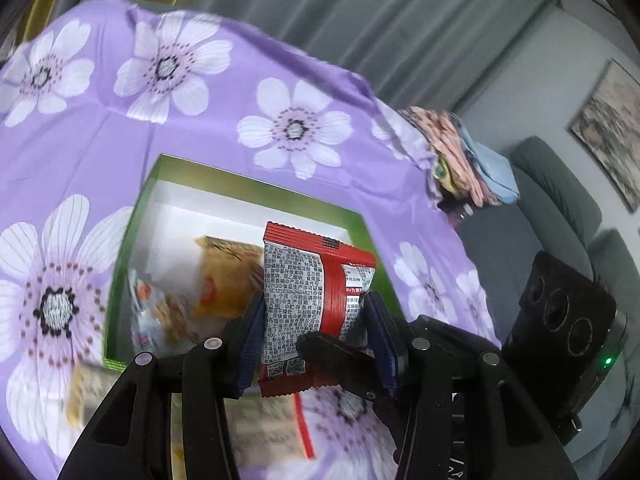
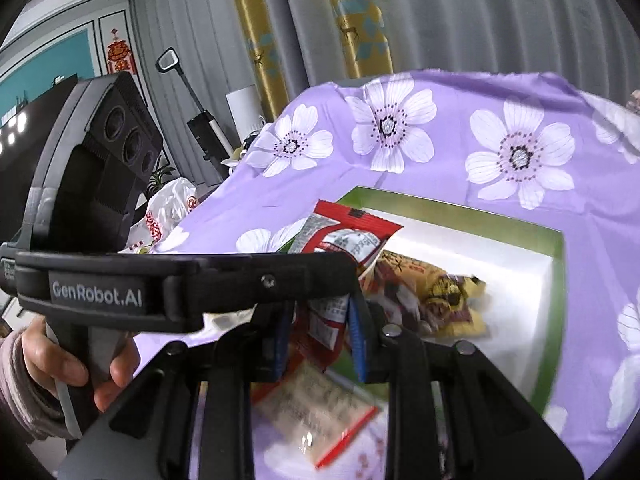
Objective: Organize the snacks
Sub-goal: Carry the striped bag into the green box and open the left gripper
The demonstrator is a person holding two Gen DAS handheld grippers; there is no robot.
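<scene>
A red snack packet (image 1: 296, 276) with white printed text hangs above the box, and my left gripper (image 1: 315, 304) is shut on its sides with its blue pads. A black finger (image 1: 336, 356) of the right gripper lies across the packet's lower face. In the right wrist view, my right gripper (image 2: 320, 314) is shut on a red packet (image 2: 326, 320) that looks like the lower end of the same one. The left gripper's body (image 2: 160, 284) crosses in front there, held by a hand (image 2: 60, 360). Under both stands a green-rimmed white box (image 1: 256, 188) (image 2: 460, 216).
In the box lie a yellow-orange packet (image 1: 228, 272) (image 2: 440, 292) and a clear cracker pack (image 1: 152, 312). Beige packets with a red stripe (image 1: 272, 428) (image 2: 320, 412) rest on the purple flowered cloth (image 1: 200, 128). Folded clothes (image 1: 460, 152) and a grey sofa (image 1: 560, 208) lie right.
</scene>
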